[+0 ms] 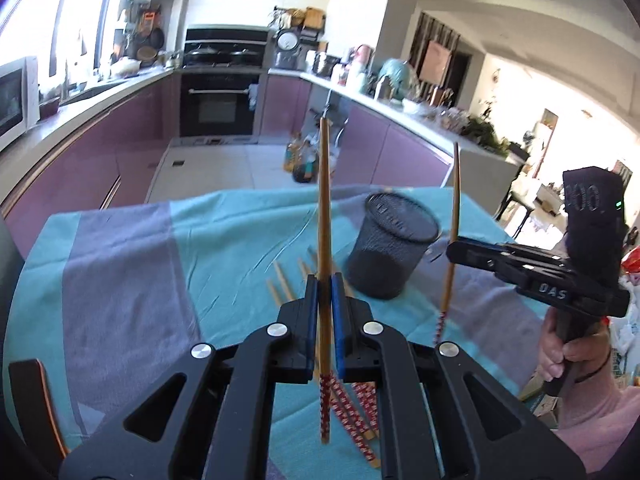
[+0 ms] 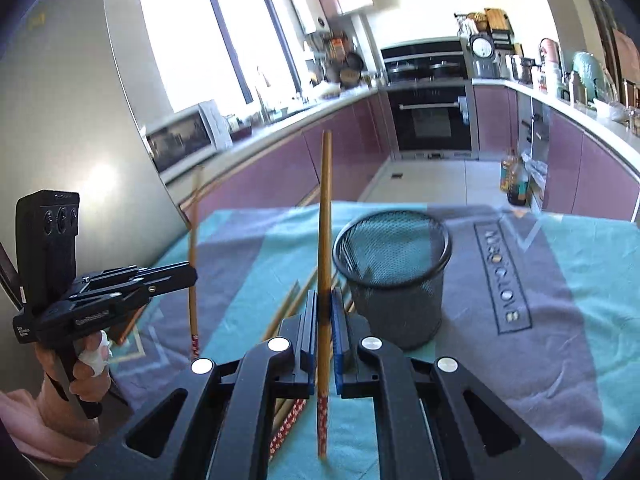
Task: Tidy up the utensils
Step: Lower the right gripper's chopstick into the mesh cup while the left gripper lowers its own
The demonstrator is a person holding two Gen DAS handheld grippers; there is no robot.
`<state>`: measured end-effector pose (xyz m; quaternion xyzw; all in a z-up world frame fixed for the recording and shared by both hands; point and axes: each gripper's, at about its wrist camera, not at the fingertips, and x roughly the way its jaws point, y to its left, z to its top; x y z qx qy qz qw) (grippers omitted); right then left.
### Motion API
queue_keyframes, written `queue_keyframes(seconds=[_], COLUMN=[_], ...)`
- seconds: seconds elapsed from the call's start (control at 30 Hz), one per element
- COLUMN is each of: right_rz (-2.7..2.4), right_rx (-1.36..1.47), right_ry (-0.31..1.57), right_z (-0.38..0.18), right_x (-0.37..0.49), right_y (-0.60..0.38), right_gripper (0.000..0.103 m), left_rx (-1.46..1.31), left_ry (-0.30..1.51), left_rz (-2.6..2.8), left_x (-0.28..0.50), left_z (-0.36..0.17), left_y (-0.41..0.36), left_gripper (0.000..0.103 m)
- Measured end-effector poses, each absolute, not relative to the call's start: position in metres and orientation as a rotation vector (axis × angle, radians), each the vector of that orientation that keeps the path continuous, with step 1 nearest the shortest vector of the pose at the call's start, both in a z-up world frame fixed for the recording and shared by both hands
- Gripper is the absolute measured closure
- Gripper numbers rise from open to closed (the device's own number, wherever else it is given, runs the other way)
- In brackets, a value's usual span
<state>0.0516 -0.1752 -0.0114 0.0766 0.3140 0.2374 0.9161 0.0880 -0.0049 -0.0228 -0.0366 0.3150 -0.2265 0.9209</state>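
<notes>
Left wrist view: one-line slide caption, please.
Both grippers, left and right, each hold one chopstick upright beside the mesh cup.

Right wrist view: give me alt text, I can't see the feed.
The right gripper is shut on one upright chopstick above a teal and grey tablecloth. An empty black mesh cup stands just right of it; more chopsticks lie on the cloth, and the left gripper holds another chopstick.

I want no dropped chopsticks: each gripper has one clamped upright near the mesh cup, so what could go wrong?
The left gripper and right gripper each pinch one chopstick below its middle; either might pivot or slip. The mesh cup looks light and could tip if knocked. Both sticks converging may collide.
</notes>
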Motion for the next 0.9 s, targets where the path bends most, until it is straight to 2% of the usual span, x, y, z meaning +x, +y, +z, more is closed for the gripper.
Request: queue_keyframes(seconds=[0.17, 0.5, 0.7, 0.9], right_rz=[0.499, 0.481, 0.429, 0.422], right_rx=[0.163, 0.122, 0.107, 0.093], right_ry=[0.567, 0.431, 0.433, 0.554], right_z=[0.018, 0.073, 0.077, 0.046], right_x=[0.052, 0.073, 0.097, 0.125], right_y=[-0.189, -0.201, -0.203, -0.203], right_gripper=[0.097, 0.097, 0.097, 0.097], left_rx=[-0.117, -0.207, -0.245, -0.17], left_ry=[0.554, 0.397, 0.383, 0.474], left_rz=[-0.523, -0.601, -0.584, -0.569], left_x=[0.075, 0.098, 0.129, 0.16], left_z=[0.022, 0.093, 0.097, 0.054], left_y=[-0.006, -0.043, -0.075, -0.115], left_gripper=[0.096, 0.096, 0.096, 0.096])
